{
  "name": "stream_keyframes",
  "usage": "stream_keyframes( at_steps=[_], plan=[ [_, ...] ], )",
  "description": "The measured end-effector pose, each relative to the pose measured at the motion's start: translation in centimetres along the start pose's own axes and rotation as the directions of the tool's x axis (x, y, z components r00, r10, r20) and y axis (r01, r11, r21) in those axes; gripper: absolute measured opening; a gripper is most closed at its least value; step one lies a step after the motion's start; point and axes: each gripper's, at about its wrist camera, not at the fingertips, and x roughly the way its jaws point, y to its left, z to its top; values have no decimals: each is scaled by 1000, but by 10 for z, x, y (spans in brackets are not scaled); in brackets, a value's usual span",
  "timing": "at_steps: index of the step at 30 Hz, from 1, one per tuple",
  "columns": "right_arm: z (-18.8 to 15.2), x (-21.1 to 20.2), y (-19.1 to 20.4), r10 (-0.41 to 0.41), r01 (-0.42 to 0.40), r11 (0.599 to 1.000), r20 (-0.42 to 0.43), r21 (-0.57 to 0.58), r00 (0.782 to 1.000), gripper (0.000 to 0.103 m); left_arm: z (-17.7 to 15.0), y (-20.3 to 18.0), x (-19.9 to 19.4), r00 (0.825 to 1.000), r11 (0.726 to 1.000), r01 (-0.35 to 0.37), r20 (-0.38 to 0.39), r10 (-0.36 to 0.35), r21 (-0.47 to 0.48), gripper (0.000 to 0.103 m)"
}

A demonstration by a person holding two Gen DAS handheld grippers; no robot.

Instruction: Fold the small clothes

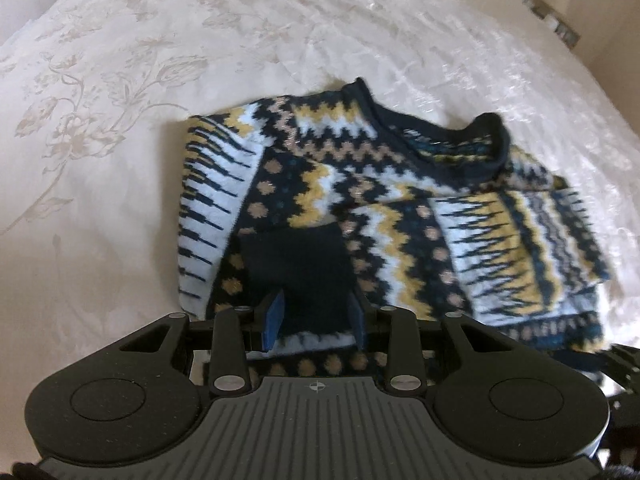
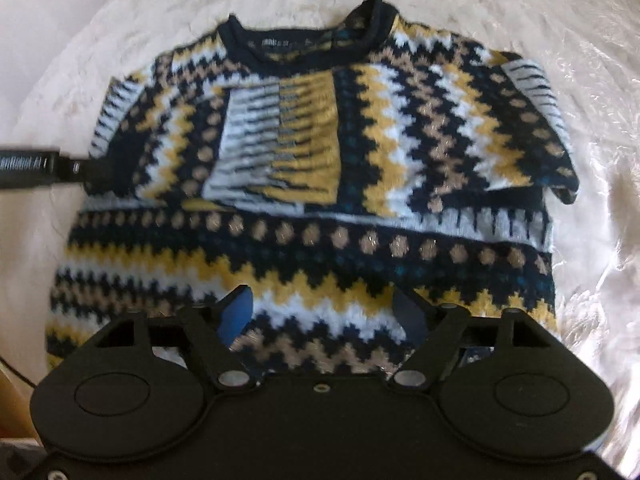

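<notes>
Directly ahead of both tools the sweater [image 2: 312, 184] is spread on a pale floral bedspread [image 1: 100, 128], neckline at the far end, hem at the near end. Its long axis runs near to far in the right wrist view; in the left wrist view it is skewed, collar to the far right.

Both sleeves are seen folded inward across the chest, the left one ending in a dark cuff [image 1: 296, 264]. By that, the fold is judged part done, with the hem-to-collar fold left.

Right gripper [image 2: 324, 316]: jaws stand wide apart, nothing pinched; blue pads [image 2: 240, 312] hang over the zigzag bands at the hem's middle. Contact with the knit cannot be told through the blur.

Left gripper [image 1: 314, 316]: jaws part open, set either side of dark knit near the cuff and a white band. Whether the pads press on the cloth is not shown; it cannot be told.

The hem lies just beneath the right gripper, so that hand is judged the nearer for a lift toward the collar. The left gripper is noted at the sweater's left edge in the right wrist view, as a dark bar [image 2: 40, 168].

Nothing is seen lying on the sweater between hem and collar. Wrinkled bedspread is noted all round; a pale frame edge [image 1: 560, 20] stands well apart at far right.
</notes>
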Motion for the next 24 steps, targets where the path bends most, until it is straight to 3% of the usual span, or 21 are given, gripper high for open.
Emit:
stream_keyframes(
  at_steps=[7, 12, 17, 21, 22, 23, 24],
  plan=[
    [-6, 17, 12, 14, -16, 995, -26, -96, 1000, 103, 5, 11, 4, 997, 997, -70, 18, 70, -21, 34],
    [-2, 25, 10, 27, -30, 996, -40, -88, 999, 103, 9, 22, 22, 999, 998, -35, -31, 33, -61, 35],
    [-2, 28, 6, 43, -46, 996, -37, -74, 998, 103, 18, 21, 32, 998, 997, 32, -58, -36, -70, 43],
    [-2, 29, 10, 22, -25, 996, -38, -85, 999, 103, 23, 18, 36, 996, 997, 27, -81, -33, -67, 42],
    [-1, 30, 11, 17, -21, 996, -44, -91, 999, 103, 24, 18, 35, 996, 997, 38, -78, -44, -70, 29],
    [0, 29, 12, 17, -22, 995, -52, -93, 999, 103, 24, 17, 33, 996, 996, 49, -70, -54, -69, 4],
    [2, 28, 11, 26, -31, 996, -57, -86, 998, 103, 25, 16, 30, 997, 997, 39, -64, -44, -71, 5]
  ],
)
